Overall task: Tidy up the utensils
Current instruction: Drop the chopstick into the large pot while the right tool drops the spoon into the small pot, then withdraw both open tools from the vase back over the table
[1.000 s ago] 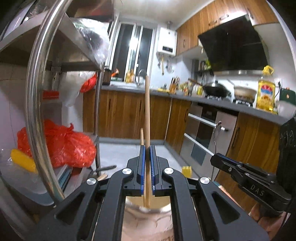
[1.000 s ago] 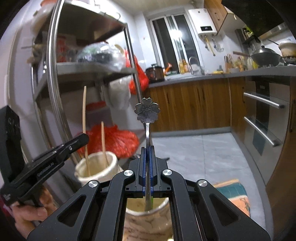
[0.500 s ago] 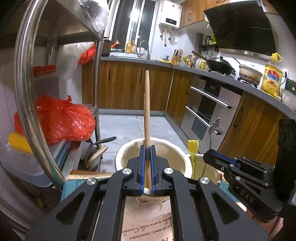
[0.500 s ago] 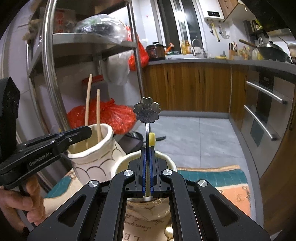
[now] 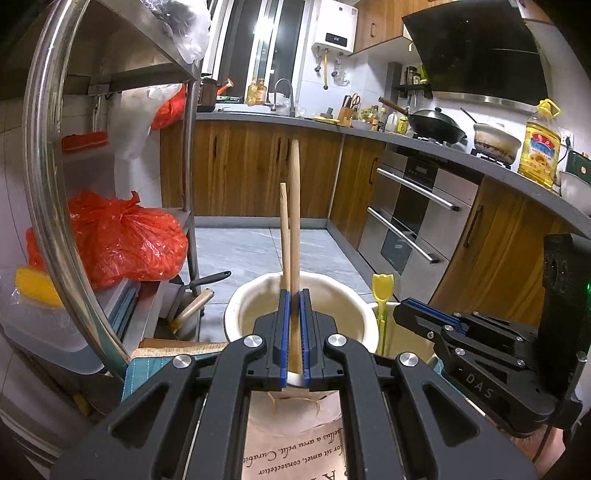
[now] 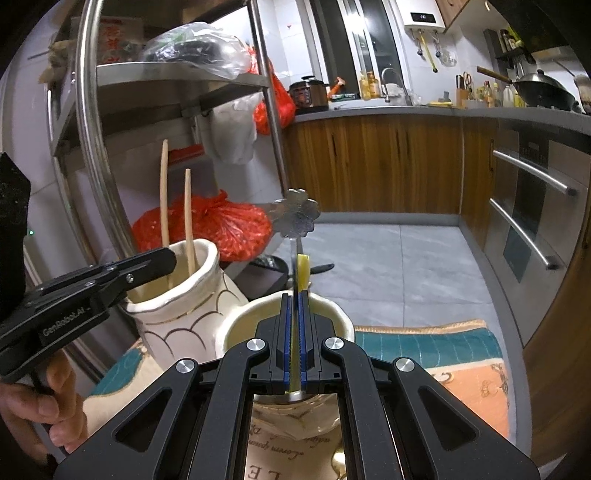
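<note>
the left tool (image 5: 293,332) pinched a long wooden chopstick (image 5: 294,236) upright over the cream ceramic jar (image 5: 236,314); the right tool (image 6: 294,332) pinched a flower-ended metal utensil (image 6: 296,214) above its own jar at 6 o'clock. each wanted lowering straight inside the rim before letting go.

Legible markings: "DAS" on the right hand-held gripper (image 5: 480,347); "GenRobot.AI" on the left hand-held gripper (image 6: 92,291); upside-down script (partly "for sit amet, consectetur") on the printed mat (image 5: 295,454); "20" on the wall water heater (image 6: 424,16).
</note>
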The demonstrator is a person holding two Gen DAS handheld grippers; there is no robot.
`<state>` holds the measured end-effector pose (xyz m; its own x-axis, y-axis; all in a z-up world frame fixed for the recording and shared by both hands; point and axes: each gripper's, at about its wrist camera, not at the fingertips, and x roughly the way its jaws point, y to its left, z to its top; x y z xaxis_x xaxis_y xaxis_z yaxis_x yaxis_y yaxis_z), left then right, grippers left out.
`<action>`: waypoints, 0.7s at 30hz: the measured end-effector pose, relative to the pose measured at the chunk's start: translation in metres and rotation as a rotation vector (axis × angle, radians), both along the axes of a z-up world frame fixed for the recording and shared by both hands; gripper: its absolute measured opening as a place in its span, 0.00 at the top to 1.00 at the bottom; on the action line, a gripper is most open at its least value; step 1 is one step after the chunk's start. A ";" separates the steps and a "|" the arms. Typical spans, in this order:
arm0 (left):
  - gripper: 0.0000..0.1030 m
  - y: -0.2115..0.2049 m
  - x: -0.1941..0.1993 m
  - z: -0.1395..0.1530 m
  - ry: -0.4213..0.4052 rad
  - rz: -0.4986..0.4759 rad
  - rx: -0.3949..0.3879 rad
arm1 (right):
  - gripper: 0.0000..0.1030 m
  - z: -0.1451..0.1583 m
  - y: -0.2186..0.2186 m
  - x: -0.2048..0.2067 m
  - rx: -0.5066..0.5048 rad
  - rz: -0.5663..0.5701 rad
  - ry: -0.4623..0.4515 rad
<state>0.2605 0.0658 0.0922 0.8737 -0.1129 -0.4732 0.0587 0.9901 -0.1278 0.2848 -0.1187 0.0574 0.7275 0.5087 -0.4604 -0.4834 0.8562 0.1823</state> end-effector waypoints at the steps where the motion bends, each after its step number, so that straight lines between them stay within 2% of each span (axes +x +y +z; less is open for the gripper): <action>1: 0.94 0.000 -0.001 0.001 -0.002 -0.003 0.001 | 0.96 0.000 0.000 0.000 0.000 0.000 0.000; 8: 0.93 0.002 -0.007 0.004 -0.013 -0.011 0.000 | 0.93 0.007 -0.005 -0.007 0.006 0.006 -0.018; 10: 0.82 0.004 -0.010 0.004 -0.016 -0.012 0.002 | 0.89 0.011 -0.008 -0.012 0.004 0.011 -0.028; 11: 0.71 0.005 -0.012 0.005 -0.020 -0.012 0.003 | 0.88 0.012 -0.009 -0.014 0.000 0.012 -0.033; 12: 0.67 0.007 -0.016 0.006 -0.028 -0.014 0.008 | 0.88 0.014 -0.010 -0.016 -0.007 0.013 -0.037; 17: 0.66 0.017 -0.033 0.009 -0.031 -0.019 0.007 | 0.87 0.022 -0.024 -0.029 -0.024 0.020 -0.045; 21: 0.66 0.022 -0.052 0.009 -0.028 -0.042 -0.002 | 0.87 0.022 -0.035 -0.036 -0.076 0.018 -0.018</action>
<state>0.2082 0.0875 0.1009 0.8811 -0.1509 -0.4483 0.1038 0.9863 -0.1279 0.2486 -0.1541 0.0797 0.7270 0.4857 -0.4853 -0.5012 0.8585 0.1085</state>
